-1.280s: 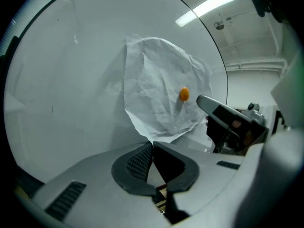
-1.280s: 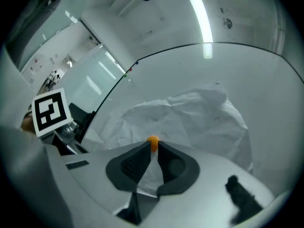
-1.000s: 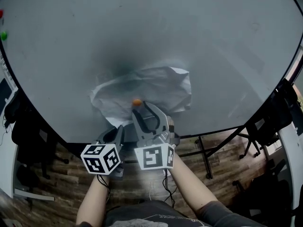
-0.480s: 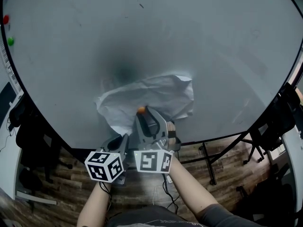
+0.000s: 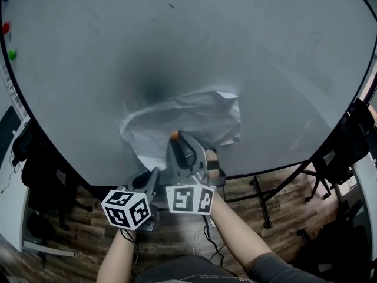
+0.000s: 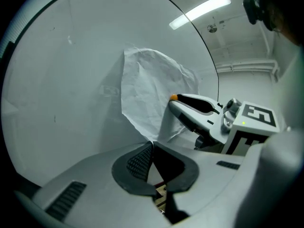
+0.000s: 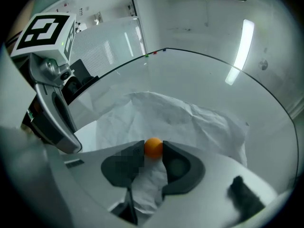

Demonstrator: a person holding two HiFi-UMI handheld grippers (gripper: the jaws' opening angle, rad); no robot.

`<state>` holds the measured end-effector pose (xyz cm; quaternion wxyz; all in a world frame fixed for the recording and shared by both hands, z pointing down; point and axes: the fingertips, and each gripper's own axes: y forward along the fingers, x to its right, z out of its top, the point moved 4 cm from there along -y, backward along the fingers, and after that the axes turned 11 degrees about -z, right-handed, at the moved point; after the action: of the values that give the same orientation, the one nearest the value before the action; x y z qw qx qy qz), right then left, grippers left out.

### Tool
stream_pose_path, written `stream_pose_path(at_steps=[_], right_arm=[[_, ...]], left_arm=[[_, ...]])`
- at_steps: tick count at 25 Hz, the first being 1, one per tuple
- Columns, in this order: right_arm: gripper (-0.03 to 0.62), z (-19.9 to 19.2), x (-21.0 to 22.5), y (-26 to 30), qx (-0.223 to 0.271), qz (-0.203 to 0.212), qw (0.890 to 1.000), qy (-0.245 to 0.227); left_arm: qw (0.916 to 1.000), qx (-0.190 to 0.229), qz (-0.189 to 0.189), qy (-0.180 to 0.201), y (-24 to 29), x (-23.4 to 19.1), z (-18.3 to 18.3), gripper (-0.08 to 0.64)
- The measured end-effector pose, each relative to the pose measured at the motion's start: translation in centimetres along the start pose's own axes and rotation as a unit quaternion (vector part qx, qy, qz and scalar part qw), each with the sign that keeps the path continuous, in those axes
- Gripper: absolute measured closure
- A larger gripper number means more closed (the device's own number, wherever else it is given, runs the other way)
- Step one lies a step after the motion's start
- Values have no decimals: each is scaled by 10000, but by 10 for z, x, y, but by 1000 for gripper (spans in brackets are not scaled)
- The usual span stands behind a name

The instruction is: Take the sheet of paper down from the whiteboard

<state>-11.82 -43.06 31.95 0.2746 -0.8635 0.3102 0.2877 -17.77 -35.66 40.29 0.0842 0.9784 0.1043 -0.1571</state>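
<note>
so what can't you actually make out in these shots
Head view: the sheet of paper's lower edge, behind the right gripper, whose jaws have just been closing onto the orange magnet.
Left gripper view: whether the shut left gripper really pinches the paper's corner; its jaws cover it.
Head view: coloured dots at the whiteboard's edge, too small.

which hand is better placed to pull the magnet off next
Right. The right gripper has just been closing its jaws on the orange magnet that pins the paper to the whiteboard. The left gripper is shut on the paper's bottom corner, likely best kept holding it.
</note>
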Motion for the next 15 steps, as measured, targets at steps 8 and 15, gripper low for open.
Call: stream_pose_path(at_steps=[8, 15], right_arm=[[468, 0, 2, 0, -23, 98, 9987, 492], [471, -3, 5, -1, -194, 17, 9969, 758]], left_arm=[[9996, 269, 42, -80, -6, -3, 8, 548], [9994, 336, 70, -5, -13, -4, 19, 548]])
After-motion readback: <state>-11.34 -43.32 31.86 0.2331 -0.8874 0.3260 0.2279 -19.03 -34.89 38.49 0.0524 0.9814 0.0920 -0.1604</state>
